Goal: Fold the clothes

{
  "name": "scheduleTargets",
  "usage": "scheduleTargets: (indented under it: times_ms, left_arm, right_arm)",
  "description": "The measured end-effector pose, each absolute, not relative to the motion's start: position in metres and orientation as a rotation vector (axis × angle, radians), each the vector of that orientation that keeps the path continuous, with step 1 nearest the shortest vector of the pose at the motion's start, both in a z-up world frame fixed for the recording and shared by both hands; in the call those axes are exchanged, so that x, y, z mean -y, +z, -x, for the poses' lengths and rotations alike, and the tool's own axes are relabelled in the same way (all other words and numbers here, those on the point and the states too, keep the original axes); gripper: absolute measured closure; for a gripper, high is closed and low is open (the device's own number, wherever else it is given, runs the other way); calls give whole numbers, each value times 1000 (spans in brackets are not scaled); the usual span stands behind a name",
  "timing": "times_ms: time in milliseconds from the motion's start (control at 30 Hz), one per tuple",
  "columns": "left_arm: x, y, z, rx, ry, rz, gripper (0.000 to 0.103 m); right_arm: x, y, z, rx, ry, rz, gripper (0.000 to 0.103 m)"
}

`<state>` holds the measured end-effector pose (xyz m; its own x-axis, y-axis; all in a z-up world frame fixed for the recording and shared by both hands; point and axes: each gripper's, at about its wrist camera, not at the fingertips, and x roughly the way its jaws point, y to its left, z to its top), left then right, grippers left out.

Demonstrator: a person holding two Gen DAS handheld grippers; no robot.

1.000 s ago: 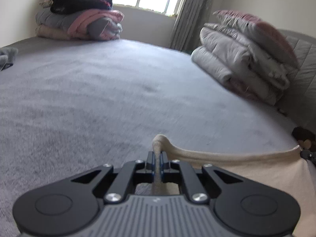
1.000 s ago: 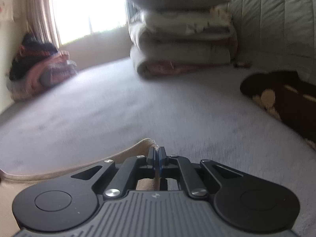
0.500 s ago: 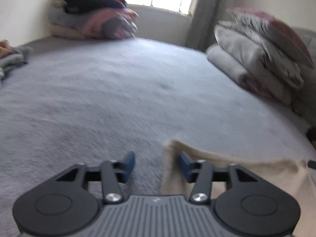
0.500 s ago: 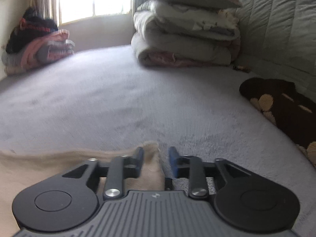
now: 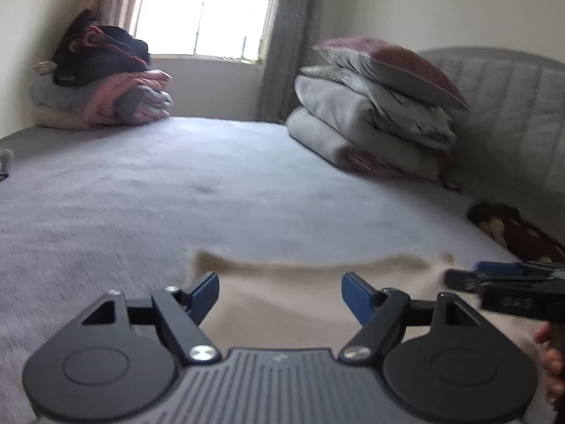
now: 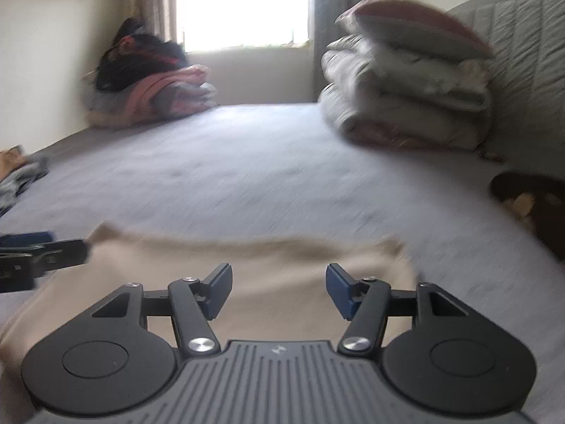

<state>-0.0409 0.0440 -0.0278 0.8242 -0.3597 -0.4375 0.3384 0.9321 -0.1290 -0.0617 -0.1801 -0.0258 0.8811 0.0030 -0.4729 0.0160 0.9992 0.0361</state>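
A beige garment (image 5: 282, 293) lies flat on the grey bed, its far edge running straight across both views. My left gripper (image 5: 280, 291) hovers over the garment's left part with its jaws opening and no cloth pinched between the blue pads. Over the garment (image 6: 282, 268) in the right wrist view, my right gripper (image 6: 279, 288) also has its jaws opening and grips nothing. Each gripper shows in the other's view: the right gripper (image 5: 501, 279) at the right edge, the left gripper (image 6: 35, 251) at the left edge.
Folded grey and pink bedding (image 5: 374, 116) is stacked by the padded headboard (image 5: 512, 113). A pile of dark and pink clothes (image 5: 102, 77) sits in the far corner under the window. A dark patterned item (image 6: 529, 198) lies at the right, loose clothes (image 6: 17, 173) at the left.
Both grippers were shut on the garment's far corners; they have let go, opened wide and drawn back toward me. The beige garment now lies flat on the bed.
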Motion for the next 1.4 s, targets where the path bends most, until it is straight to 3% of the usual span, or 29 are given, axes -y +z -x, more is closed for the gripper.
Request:
scheduleTargets:
  times_ms: [267, 700, 800, 1000, 1133, 1400]
  left_arm:
    - [-53, -67, 60, -523, -423, -53, 21]
    - [-85, -71, 64, -534, -454, 35, 20]
    - [-95, -71, 65, -551, -426, 34, 12]
    - [-100, -60, 71, -506, -388, 33, 12]
    - [-90, -47, 73, -433, -421, 37, 12]
    - [-43, -53, 63, -455, -553, -18, 12]
  right_arm:
    - [195, -63, 88, -518, 72, -73, 37]
    - [263, -63, 121, -464, 126, -97, 37]
    - [270, -60, 131, -449, 136, -84, 37]
    - [283, -54, 138, -431, 29, -98, 34]
    - [272, -46, 131, -393, 46, -98, 34]
    - [215, -50, 110, -418, 178, -12, 34]
